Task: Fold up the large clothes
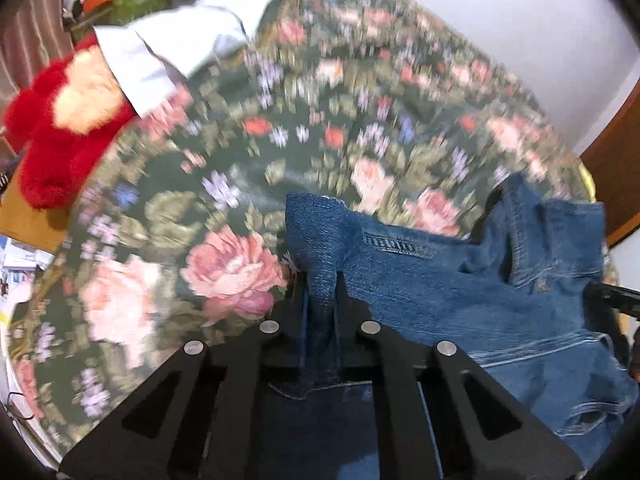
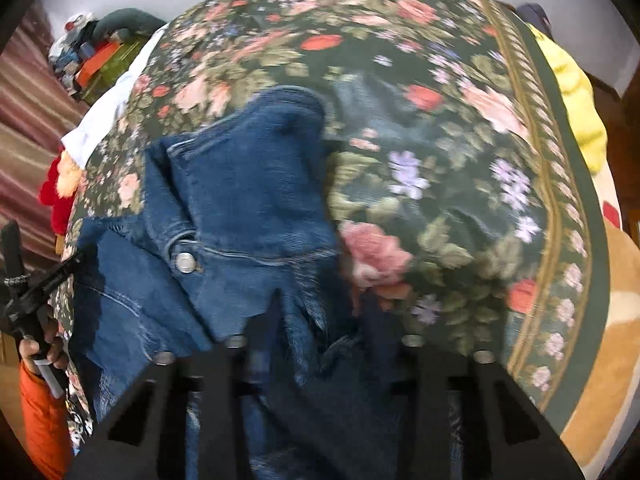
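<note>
A: A floral cloth (image 1: 240, 152) in dark green with pink roses covers the bed, and the jeans (image 1: 460, 280) lie rumpled on it, with a white garment (image 1: 168, 52) and a red plush toy (image 1: 52, 148) off at the far edge.

B: What about the left tongs (image 1: 322, 280)?

A: Clenched on a raised fold of denim near the hem. The cloth stands pinched between the jaws.

B: And the right tongs (image 2: 320, 304)?

A: Blurred. The jaws straddle denim below the waistband button (image 2: 185, 262), narrowed around it, but whether they press I cannot tell.

B: How will it handle?

A: Denim looks heavy and fairly stiff, not slippery. It should hang without slipping. I would hold it at thick seams, waistband or hem, where layers give the jaws bite.
</note>
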`<state>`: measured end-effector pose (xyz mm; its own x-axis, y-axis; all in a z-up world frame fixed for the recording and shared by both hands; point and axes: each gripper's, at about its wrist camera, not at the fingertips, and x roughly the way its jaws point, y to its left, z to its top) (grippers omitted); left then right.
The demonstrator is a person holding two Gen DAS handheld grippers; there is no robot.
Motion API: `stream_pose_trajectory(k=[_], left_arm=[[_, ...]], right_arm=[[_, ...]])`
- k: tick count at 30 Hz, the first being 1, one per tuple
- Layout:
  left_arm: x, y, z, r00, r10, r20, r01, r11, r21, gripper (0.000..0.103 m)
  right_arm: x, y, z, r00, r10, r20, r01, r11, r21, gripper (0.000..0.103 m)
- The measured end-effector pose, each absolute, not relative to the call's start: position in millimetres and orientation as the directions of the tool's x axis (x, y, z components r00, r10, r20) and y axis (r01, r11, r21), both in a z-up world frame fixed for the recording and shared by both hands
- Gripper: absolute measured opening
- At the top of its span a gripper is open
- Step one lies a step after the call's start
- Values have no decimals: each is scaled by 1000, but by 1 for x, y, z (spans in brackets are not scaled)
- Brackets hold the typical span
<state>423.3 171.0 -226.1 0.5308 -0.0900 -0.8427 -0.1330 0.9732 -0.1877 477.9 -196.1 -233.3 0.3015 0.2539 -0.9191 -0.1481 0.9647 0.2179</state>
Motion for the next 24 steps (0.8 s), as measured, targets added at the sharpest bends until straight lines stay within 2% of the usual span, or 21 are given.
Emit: stream_pose_trajectory(k=[3, 9, 15, 19, 24], left_arm=[[407, 174, -195, 584, -85, -807, -112, 976, -184, 8], [377, 214, -155, 647, -18, -762, -148, 978, -149, 8], [373, 263, -176, 614, 89, -785, -276, 955, -108, 8], [376, 285, -208, 545, 140, -826, -333, 941, -61, 10], [378, 290, -236, 492, 164, -855, -340, 940, -16, 23]], right_arm=[[479, -180, -223, 335, 232, -913, -190, 966, 175, 17], [493, -132, -198, 400, 221, -889, -282, 953, 109, 16], [519, -85, -200, 396, 309, -865, -338, 925, 175, 16], [528, -48, -212, 389, 305, -869, -359, 919, 162, 16], [532, -36, -236, 335, 201, -921, -349, 934, 77, 17]])
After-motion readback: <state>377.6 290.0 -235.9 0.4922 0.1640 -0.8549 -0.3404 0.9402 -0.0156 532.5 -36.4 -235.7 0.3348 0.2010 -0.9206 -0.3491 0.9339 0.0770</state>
